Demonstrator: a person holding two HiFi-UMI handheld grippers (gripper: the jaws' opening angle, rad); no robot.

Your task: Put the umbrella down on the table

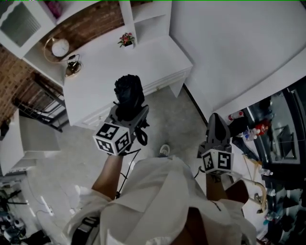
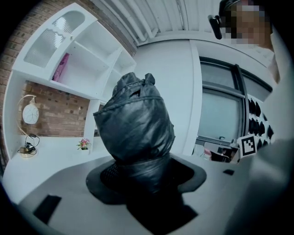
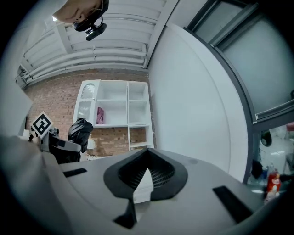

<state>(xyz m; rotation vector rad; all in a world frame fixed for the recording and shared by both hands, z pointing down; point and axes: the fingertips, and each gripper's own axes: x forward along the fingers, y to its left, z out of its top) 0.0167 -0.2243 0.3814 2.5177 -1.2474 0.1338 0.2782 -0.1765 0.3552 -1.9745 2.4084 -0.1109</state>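
Note:
A folded black umbrella (image 1: 129, 95) in its shiny black sleeve stands up out of my left gripper (image 1: 130, 114), whose jaws are shut on its lower part. In the left gripper view the umbrella (image 2: 135, 124) fills the middle, gripped between the dark pads (image 2: 103, 176). It hangs over the floor just in front of the white table (image 1: 105, 72). My right gripper (image 1: 216, 125) is off to the right near the white wall, its jaws meeting at a point with nothing in them. From the right gripper view (image 3: 147, 156) the umbrella (image 3: 79, 130) and left gripper (image 3: 55, 144) show at the left.
On the table stand a round lamp (image 1: 60, 48), a small brass object (image 1: 72, 69) and a little flower pot (image 1: 126, 39). White shelves (image 1: 143, 14) rise behind it. A dark rack (image 1: 40, 103) is at the left, and bottles and clutter (image 1: 260, 129) at the right.

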